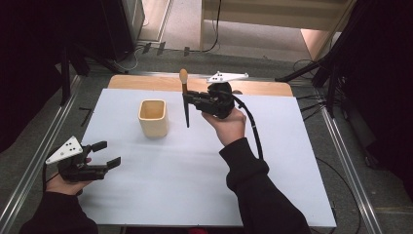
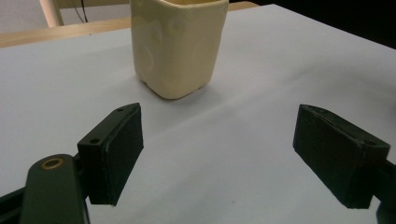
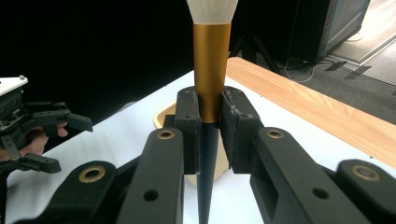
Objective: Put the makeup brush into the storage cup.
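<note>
Gold-banded, with a pale bristle head and tapering black handle, the brush [image 3: 211, 70] stands upright, clamped in my right gripper [image 1: 191, 100] just beside the cream cup [image 1: 153, 117]. My left gripper [image 1: 108, 154] gapes wide, near that cup.

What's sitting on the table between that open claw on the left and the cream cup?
Nothing: the left gripper view shows only bare white table between the open left gripper and the cream cup.

Grey carpet floor [image 1: 272, 61], black drapes [image 1: 29, 58], wooden furniture [image 1: 272, 12].
</note>
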